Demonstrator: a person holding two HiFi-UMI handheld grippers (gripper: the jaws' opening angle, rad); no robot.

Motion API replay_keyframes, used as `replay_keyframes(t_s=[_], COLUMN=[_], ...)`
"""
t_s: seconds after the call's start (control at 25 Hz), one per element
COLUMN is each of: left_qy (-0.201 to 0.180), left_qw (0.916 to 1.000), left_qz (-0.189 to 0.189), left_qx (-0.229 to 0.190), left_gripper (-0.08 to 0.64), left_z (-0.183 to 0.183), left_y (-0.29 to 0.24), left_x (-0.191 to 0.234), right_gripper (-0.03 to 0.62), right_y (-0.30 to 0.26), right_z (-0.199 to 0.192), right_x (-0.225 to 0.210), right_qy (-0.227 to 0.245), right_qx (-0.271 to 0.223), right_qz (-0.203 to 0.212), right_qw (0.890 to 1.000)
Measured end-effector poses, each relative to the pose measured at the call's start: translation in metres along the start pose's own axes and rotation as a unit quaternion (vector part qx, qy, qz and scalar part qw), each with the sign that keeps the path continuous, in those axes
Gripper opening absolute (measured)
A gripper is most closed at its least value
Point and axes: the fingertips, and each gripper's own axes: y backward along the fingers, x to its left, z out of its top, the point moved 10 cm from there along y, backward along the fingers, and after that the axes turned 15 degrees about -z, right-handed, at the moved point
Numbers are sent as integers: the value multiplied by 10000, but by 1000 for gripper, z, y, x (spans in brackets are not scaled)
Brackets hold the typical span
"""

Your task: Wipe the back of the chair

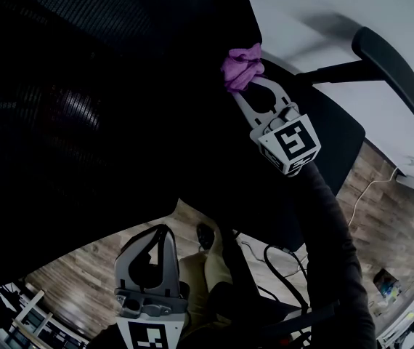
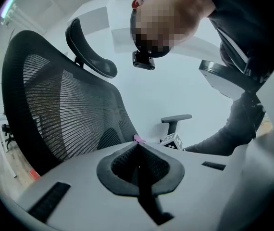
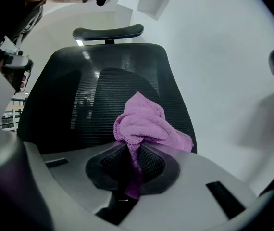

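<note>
The chair's black mesh back [image 1: 105, 100] fills the upper left of the head view. My right gripper [image 1: 249, 78] is shut on a purple cloth [image 1: 242, 65], and the cloth is bunched against the back's right edge. In the right gripper view the cloth [image 3: 144, 121] bulges out of the shut jaws in front of the mesh back [image 3: 103, 90], with the headrest [image 3: 108, 32] above. My left gripper [image 1: 161, 231] hangs low below the back, shut on nothing. In the left gripper view its tip [image 2: 138, 146] points toward the mesh back [image 2: 65, 109].
The headrest [image 1: 388, 67] juts out at the upper right on a stem. Below are a wood floor [image 1: 83, 271], loose cables [image 1: 283, 257], the chair's column [image 1: 232, 257] and the person's trouser leg [image 1: 200, 275]. An armrest [image 2: 176, 119] stands beyond, against a white wall.
</note>
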Motion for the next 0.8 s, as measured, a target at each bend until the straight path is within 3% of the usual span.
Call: replay_keyframes(t_s=[0.64,0.8], left_qy=[-140,-317], left_qw=[9999,9989], left_qz=[-12,-216], left_qx=[-73,-266], left_gripper=[9,9], left_z=[5,2], left_y=[-17,-38], left_x=[-2,11], right_gripper=[44,44], right_y=[-8,-10], right_z=[-4,0], right_x=[-13,-21], right_qy=[-145,-47], right_qx=[-98,-189], right_qz=[-298,-472], right_qw=[9994,9987])
